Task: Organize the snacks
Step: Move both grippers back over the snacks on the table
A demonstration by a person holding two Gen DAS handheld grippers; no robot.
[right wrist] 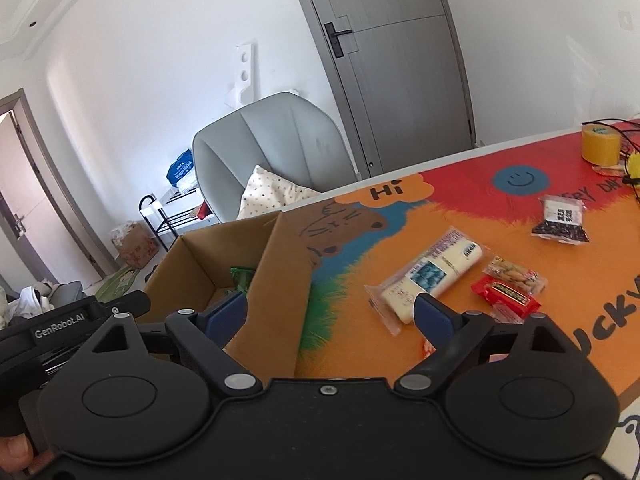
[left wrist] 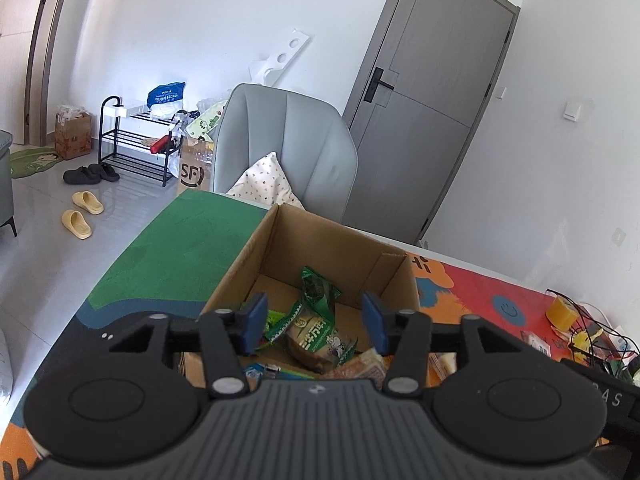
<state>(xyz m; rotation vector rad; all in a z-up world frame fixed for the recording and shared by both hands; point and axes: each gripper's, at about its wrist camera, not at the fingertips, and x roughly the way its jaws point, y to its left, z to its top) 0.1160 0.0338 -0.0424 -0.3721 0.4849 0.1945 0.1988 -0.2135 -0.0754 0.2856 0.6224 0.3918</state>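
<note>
Looking down my left gripper, I see its blue pads parted over the open box, with nothing pinched between them. Below the gap lie the snacks already in the box: a crumpled green packet toward the far side and a brown-and-green bag nearer me, with a tan wrapper just beside it at the lower right. None of them touches the pads, as far as I can tell.

My right gripper is spread wide and empty. Its left pad hangs over the box interior, its right pad over the mat, so the box's near wall sits between them. Just beyond the right pad lies a long white bar in clear wrap. To its right, a red packet and a small peanut bag lie touching each other. Farther off is a dark seed bag with a white label, well apart from the others. A yellow tape roll stands at the mat's far edge. A grey chair with a cushion sits behind the table.
</note>
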